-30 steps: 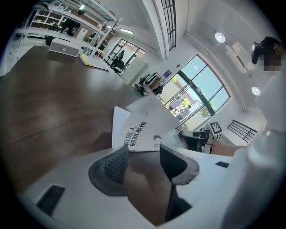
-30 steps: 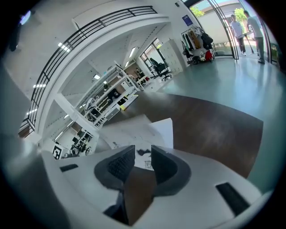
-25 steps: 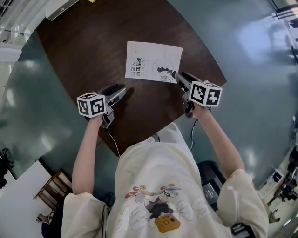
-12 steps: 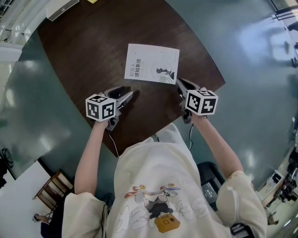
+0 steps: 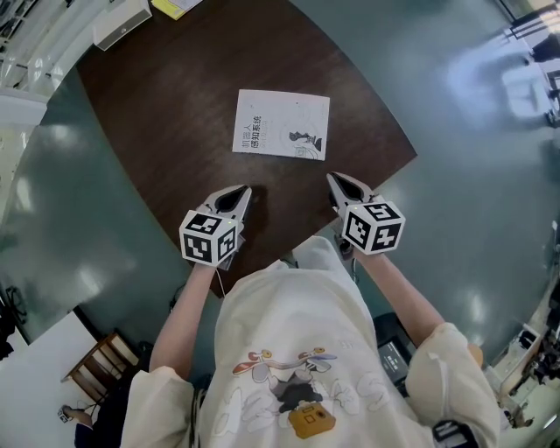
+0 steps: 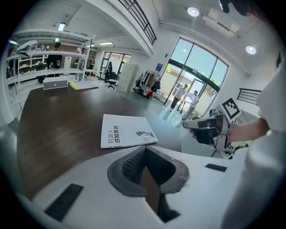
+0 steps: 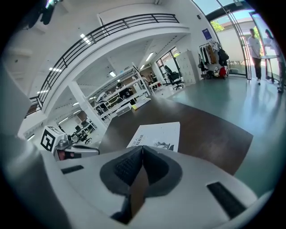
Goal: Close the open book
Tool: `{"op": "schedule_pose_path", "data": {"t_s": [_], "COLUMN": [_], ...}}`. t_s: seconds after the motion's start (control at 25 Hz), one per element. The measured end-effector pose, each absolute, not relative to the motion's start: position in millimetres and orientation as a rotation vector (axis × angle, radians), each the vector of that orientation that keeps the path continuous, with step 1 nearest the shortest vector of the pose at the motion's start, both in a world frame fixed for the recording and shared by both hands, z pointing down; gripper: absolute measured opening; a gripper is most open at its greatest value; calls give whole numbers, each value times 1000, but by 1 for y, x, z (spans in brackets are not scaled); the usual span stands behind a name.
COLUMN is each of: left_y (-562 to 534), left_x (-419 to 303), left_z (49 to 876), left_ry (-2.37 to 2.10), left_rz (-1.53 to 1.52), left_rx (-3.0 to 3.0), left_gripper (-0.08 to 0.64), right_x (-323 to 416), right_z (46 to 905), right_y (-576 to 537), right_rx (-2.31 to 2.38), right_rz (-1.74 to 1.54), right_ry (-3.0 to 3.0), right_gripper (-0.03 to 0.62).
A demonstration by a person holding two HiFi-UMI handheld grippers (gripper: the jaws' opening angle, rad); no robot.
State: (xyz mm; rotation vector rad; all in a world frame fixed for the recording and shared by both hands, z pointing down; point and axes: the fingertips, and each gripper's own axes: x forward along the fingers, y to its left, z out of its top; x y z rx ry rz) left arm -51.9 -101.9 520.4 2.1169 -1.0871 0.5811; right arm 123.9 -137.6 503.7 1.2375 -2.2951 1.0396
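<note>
One book (image 5: 282,125) lay shut and flat, cover up, out on the dark wooden table (image 5: 175,105) — the closing looked done. Nearer the person, apart from it by the table's near edge, the left gripper (image 5: 242,191) and the right gripper (image 5: 335,180) each had jaws pressed together on nothing. Any retreat would best go clear of the cover — brushing a corner could slide it

Fine print on the white paperback book (image 5: 281,124) is illegible, and the top edge crops a flat yellow item (image 5: 178,6), perhaps paper.
</note>
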Motion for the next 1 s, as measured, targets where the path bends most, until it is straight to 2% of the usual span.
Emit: {"op": "schedule_pose_path", "data": {"t_s": [0.4,1.0], "left_y": [-41,-14], "left_x": [-21,5], "left_z": [484,469], "left_ry": [-1094,-1145], "left_rz": [532,562], "left_rx": [2089,2095], "left_gripper": [6,5], "right_x": [76,58], "right_z": [459,460], "right_y": [-64,-38], "right_rx": [1087,970], "right_rz": [937,898], "right_ry": [-2386,-2400], "right_gripper": [6,6]}}
